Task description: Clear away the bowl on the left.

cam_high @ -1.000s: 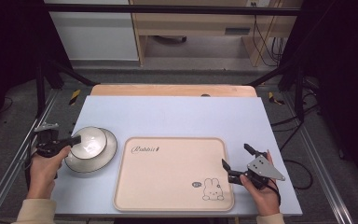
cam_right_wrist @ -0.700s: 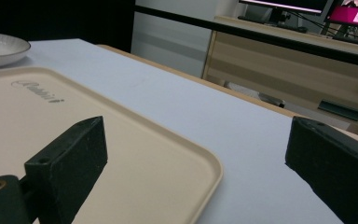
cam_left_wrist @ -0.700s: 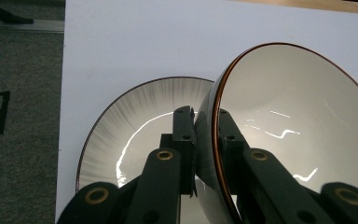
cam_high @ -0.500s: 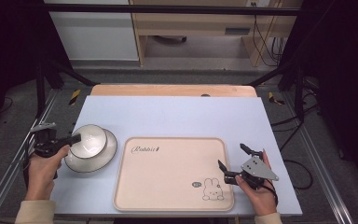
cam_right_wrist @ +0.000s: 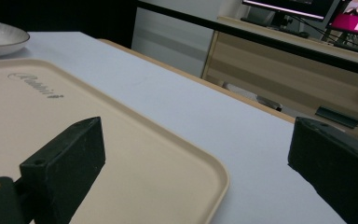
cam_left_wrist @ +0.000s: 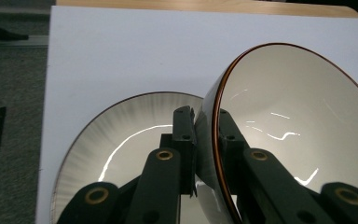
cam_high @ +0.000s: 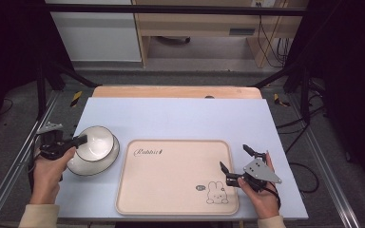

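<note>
A: Left gripper (cam_left_wrist: 204, 140): jaws clamped on the rim of the white glazed ceramic bowl with the thin brown edge (cam_left_wrist: 298, 126). One pad inside the wall, one outside, rim between them.

B: Bowl position?

A: Tilted, mouth facing sideways in the left gripper view. It sits over the shallow white ribbed ceramic plate (cam_left_wrist: 121, 140). In the high view the bowl (cam_high: 95, 142) is on or just above the plate (cam_high: 92, 166), near the left edge of the pale blue table top (cam_high: 180, 114). Can't tell whether its base touches the plate; the jaws block that spot.

B: Right side?

A: Right gripper (cam_high: 237, 160): jaws spread apart, nothing between them. It's over the near right corner of the beige rectangular plastic tray with the rabbit print (cam_high: 171, 190), one jaw above the tray, the other past its right rim over the table. The right gripper view agrees: tray corner (cam_right_wrist: 205, 172) runs between the two black jaws, with a gap on either side.

B: Bowl versus tray?

A: Bowl and plate are just left of the tray's far left corner, not on it. Tray surface is bare. Right hand (cam_high: 261, 199) and left hand (cam_high: 47, 171) both come in from the near edge.
</note>
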### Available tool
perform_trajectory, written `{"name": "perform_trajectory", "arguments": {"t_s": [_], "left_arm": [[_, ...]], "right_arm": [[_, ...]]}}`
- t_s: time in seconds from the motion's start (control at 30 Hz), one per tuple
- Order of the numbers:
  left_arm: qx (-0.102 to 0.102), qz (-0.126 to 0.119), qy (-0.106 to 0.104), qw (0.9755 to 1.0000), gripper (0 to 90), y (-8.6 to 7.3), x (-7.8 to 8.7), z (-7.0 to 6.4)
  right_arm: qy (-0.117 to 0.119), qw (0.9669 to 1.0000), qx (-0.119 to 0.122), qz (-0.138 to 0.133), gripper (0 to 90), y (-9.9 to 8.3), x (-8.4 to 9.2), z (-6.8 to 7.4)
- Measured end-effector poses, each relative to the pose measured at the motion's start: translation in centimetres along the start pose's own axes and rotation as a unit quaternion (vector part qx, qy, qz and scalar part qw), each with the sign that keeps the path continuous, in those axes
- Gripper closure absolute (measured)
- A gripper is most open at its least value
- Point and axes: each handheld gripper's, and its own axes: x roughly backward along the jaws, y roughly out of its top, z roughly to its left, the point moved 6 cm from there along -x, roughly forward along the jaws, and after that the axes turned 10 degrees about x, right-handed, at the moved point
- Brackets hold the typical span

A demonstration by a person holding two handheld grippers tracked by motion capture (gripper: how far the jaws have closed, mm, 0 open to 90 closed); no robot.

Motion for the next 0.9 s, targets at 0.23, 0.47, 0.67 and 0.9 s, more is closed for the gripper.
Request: {"name": "perform_trajectory", "arguments": {"t_s": [0.23, 0.47, 0.67, 0.9], "left_arm": [[-0.008, 0.010, -0.018, 0.9997, 81.8, -0.5, -0.7, -1.9], [-0.029, 0.025, -0.041, 0.9984, 81.7, -1.1, -1.8, -4.4], [-0.048, 0.037, -0.061, 0.9963, 81.7, -1.7, -2.8, -6.9], [-0.060, 0.051, -0.077, 0.9939, 81.7, -2.4, -3.8, -8.7]], "right_arm": [[-0.005, 0.9994, -0.018, -0.028, 4.1, 0.3, 0.4, -0.5], [-0.008, 0.9969, -0.036, -0.070, 4.5, 0.7, 1.0, -1.0], [-0.005, 0.9968, -0.042, -0.068, 4.7, 0.6, 0.9, -1.0], [0.003, 0.9959, -0.053, -0.074, 4.5, 0.8, 1.0, -0.8]]}}
